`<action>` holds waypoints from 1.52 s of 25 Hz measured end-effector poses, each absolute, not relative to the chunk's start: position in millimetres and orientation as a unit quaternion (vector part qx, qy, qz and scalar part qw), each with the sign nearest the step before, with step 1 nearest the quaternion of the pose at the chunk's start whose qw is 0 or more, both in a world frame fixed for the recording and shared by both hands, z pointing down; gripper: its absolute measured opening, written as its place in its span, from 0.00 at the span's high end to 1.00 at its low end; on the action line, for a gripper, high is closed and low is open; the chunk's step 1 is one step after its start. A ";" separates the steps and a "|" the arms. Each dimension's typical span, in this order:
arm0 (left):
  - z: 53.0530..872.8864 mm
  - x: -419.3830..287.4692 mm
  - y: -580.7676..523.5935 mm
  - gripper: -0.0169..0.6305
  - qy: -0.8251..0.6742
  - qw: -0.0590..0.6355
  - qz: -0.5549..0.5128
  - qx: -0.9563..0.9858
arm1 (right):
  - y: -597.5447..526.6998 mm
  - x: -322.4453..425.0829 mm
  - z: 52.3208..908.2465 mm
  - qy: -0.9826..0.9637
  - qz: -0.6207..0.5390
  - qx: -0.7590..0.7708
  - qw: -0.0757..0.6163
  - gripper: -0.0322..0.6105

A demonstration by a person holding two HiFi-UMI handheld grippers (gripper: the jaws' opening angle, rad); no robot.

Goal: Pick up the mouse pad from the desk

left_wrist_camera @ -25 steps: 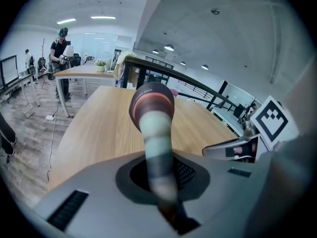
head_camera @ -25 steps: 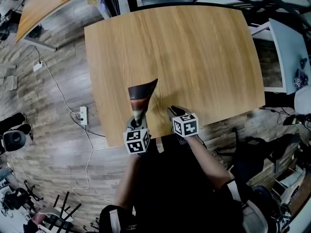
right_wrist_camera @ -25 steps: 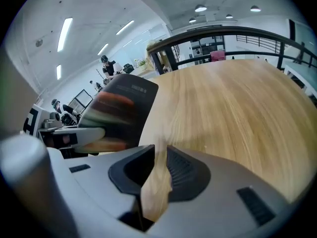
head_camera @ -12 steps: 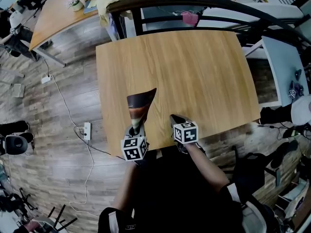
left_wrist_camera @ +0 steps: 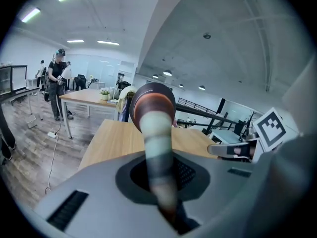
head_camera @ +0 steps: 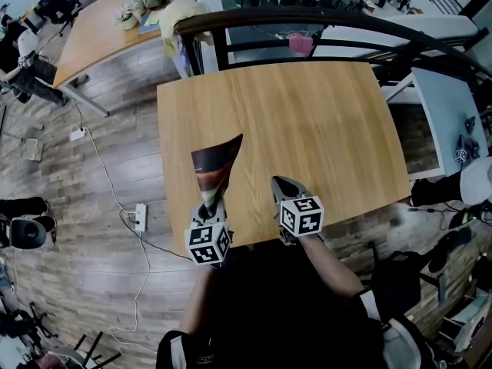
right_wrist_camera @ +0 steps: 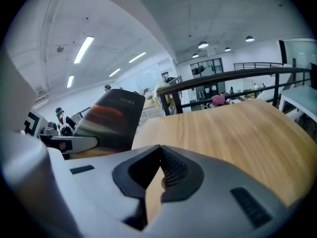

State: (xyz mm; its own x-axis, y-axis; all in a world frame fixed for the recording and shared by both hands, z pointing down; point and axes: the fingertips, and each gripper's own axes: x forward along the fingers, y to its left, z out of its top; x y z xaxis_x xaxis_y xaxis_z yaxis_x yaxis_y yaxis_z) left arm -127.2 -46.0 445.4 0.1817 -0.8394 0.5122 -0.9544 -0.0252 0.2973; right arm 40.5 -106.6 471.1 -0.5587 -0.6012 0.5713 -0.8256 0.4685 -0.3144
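Note:
The mouse pad (head_camera: 213, 167) is rolled into a loose cone, dark with orange and pale bands. It is lifted off the wooden desk (head_camera: 307, 129), and my left gripper (head_camera: 207, 206) is shut on its narrow end. From the left gripper view the mouse pad (left_wrist_camera: 156, 128) runs up out of the jaws toward the camera. My right gripper (head_camera: 278, 184) hangs beside it over the desk's near edge, shut, with nothing between its jaws. Its jaws have just closed. In the right gripper view the mouse pad (right_wrist_camera: 110, 118) stands at the left.
A black railing (head_camera: 307, 18) runs along the desk's far side. Another wooden table (head_camera: 100, 29) stands at the upper left. Cables and a power strip (head_camera: 141, 216) lie on the plank floor left of the desk. A white desk (head_camera: 453, 106) is at the right.
Both grippers have risen above the desk. The left one carries the rolled mouse pad up with it. The right gripper's jaws have closed on nothing.

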 end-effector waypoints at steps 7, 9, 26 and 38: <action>395.3 -128.7 -54.7 0.91 -0.645 0.247 0.069 0.720 | -113.3 41.4 394.1 -0.865 0.202 0.441 0.127 0.90; 386.2 -128.1 -56.1 0.91 -0.644 0.240 0.066 0.723 | -111.9 40.6 372.6 -0.873 0.189 0.438 0.103 0.90; 397.2 -127.0 -40.4 0.91 -0.650 0.232 0.064 0.721 | -79.6 37.7 363.4 -0.882 0.165 0.435 0.078 0.90; 400.9 -124.0 -42.6 0.91 -0.646 0.240 0.064 0.722 | -82.6 36.9 366.5 -0.880 0.177 0.433 0.082 0.90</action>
State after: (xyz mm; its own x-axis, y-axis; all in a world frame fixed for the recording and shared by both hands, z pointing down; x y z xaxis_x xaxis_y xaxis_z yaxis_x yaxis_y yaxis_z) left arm -124.0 -42.6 400.9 0.1580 -0.9016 0.4027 -0.9630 -0.0505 0.2647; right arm 36.9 -82.6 366.5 -0.6108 -0.7340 0.2970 -0.7917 0.5618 -0.2399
